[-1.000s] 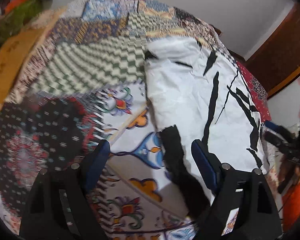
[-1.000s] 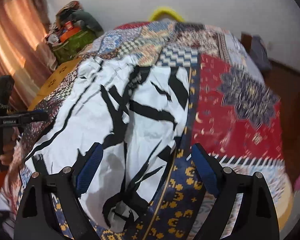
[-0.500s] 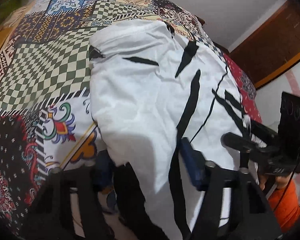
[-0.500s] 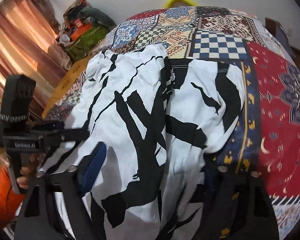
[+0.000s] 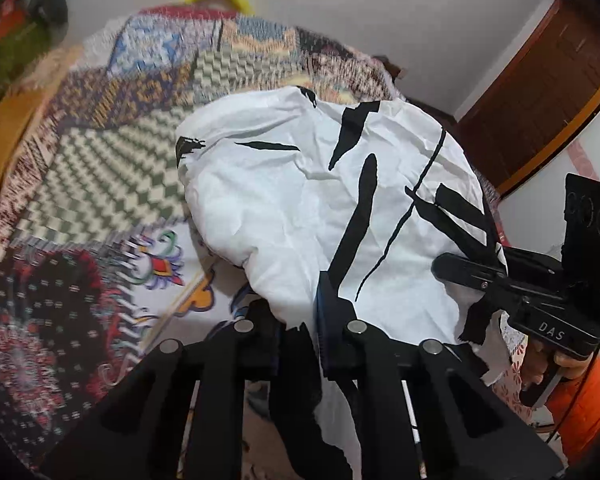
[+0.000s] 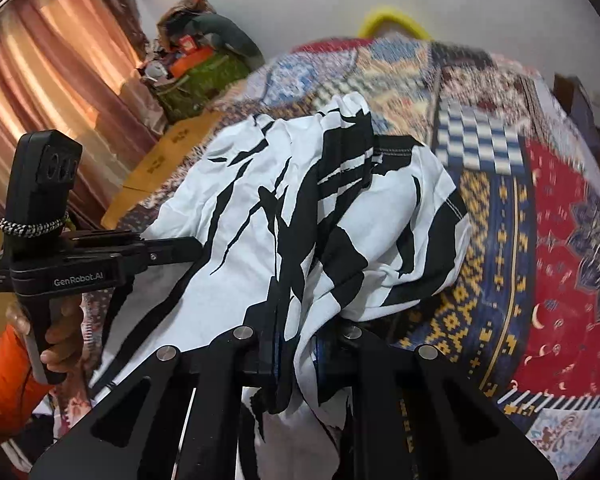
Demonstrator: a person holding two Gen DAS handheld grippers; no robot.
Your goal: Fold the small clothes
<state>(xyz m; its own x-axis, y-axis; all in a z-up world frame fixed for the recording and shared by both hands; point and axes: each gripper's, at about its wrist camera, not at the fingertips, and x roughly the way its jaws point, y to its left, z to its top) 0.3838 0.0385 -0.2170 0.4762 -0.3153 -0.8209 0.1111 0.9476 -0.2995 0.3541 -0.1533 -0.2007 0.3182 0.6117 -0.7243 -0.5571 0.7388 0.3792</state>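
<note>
A white garment with black streaks (image 5: 300, 200) lies bunched on a patchwork bedspread (image 5: 100, 184). My left gripper (image 5: 296, 316) is closing its jaws on the garment's near edge, and cloth is pinched between the blue pads. In the right wrist view the same garment (image 6: 260, 208) rises in folds off the bedspread (image 6: 540, 240). My right gripper (image 6: 296, 328) is closing there too, with cloth squeezed between its fingers and hanging below them. Each view shows the other gripper's handle at its side, held by a hand (image 6: 60, 332) in an orange sleeve.
Pink curtains (image 6: 60, 80) and a heap of bags (image 6: 204, 68) stand at the far left. A brown cardboard sheet (image 6: 160, 160) lies beside the bed. A yellow ring (image 6: 392, 20) sits at the far end. A wooden door (image 5: 540, 100) is at the right.
Both grippers went from wide open over the garment's near edge to closed on it. The cloth has lifted and bunched toward the far side of the bed.
</note>
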